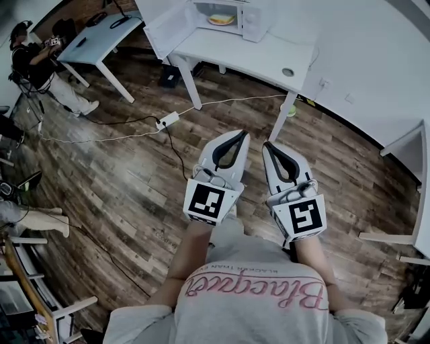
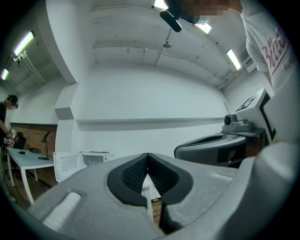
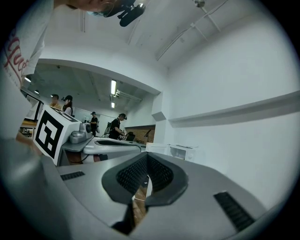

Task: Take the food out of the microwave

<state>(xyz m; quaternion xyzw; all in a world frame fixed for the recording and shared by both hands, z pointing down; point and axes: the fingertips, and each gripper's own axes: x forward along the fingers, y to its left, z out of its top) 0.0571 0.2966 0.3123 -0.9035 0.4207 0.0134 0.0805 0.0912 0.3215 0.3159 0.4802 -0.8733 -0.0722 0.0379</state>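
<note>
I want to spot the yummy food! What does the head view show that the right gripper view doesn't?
Only the head view shows the food inside the open microwave, and a white power strip on the floor. Only the right gripper view shows the ceiling lamp and the ledge on the wall. Both show the microwave, far off, plus the left gripper and the right gripper, both shut and empty.

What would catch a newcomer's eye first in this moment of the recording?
The left claw and right claw fill the middle of the head view, side by side, both shut and empty, over a wooden floor. At the top, the microwave stands on a white table with its door open and the food inside.
</note>
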